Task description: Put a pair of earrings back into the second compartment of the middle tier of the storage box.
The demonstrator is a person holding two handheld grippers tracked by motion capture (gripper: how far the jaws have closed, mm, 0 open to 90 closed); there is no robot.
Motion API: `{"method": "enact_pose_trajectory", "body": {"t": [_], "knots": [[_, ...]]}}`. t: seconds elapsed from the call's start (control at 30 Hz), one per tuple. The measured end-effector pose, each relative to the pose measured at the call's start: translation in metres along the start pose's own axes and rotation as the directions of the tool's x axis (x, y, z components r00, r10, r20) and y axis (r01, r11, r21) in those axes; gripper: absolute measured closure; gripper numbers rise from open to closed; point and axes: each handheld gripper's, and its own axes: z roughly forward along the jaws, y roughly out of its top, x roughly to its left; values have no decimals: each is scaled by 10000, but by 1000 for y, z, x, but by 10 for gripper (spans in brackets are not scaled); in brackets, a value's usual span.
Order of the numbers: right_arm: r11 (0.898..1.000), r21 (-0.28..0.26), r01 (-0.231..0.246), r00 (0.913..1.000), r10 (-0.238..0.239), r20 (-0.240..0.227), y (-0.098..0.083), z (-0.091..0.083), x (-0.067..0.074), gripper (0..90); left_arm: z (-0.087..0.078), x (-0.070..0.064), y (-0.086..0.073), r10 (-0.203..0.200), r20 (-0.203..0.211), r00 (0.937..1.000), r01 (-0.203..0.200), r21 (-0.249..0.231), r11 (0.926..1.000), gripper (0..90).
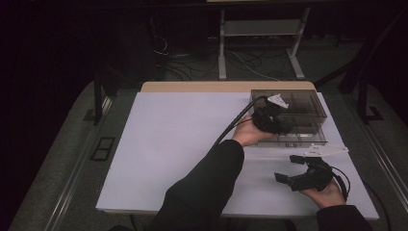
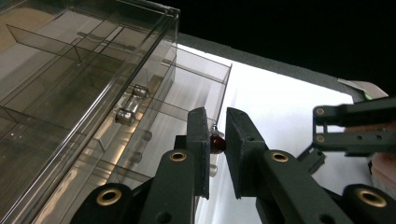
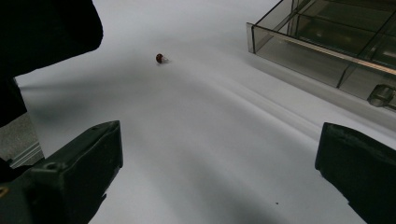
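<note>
The left gripper (image 2: 217,140) pinches a small dark red bead (image 2: 217,143) between its two black jaws. The bead has a tiny silver bit on top. The gripper holds it right over the front part of a clear plastic box (image 2: 93,88). The box has many little rooms inside, split by thin clear walls. Two small shiny round pieces (image 2: 130,103) sit in one of those rooms, close to the jaws.

In the high view, the left gripper (image 1: 272,120) is at the near edge of the box (image 1: 308,103), at the far right side of the white bench (image 1: 178,139).

The right gripper (image 1: 296,171) rests low over the bench, near the person's side, apart from the box. Its jaws are spread wide with nothing between them. In the right gripper view, another small red bead (image 3: 159,58) lies alone on the bench, well away from the box (image 3: 327,42).
</note>
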Motion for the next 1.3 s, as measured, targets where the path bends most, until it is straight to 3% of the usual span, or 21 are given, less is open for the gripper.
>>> {"method": "enact_pose_trajectory", "body": {"t": [0.2,0.47,0.73,0.97,1.1,1.17,1.3], "knots": [[10000,-11,56,10000,-56,-8,0,1,0,3,11,2,-3,-145,-87,9999,145,-2,9999,788],[10000,-30,-11,10000,11,-46,0,0,0,3,28,10,-11,-357,-329,9988,369,364,9987,788],[10000,-46,33,10000,-34,-71,0,0,0,4,33,14,-13,-503,-500,9975,531,569,9970,777],[10000,-56,2,10000,-3,-80,0,0,0,3,20,13,-8,-524,-421,9977,543,436,9976,631],[10000,-82,25,10000,-25,-57,0,0,0,3,6,11,-5,-404,-521,9978,425,404,9983,524],[10000,-49,46,10000,-47,-48,0,-1,0,4,-3,8,-3,-257,-852,9960,284,299,9991,468],[9999,-113,-8,10000,8,-4,-1,-2,-1,3,-20,4,-3,-149,-889,9959,165,176,9997,432]]}}
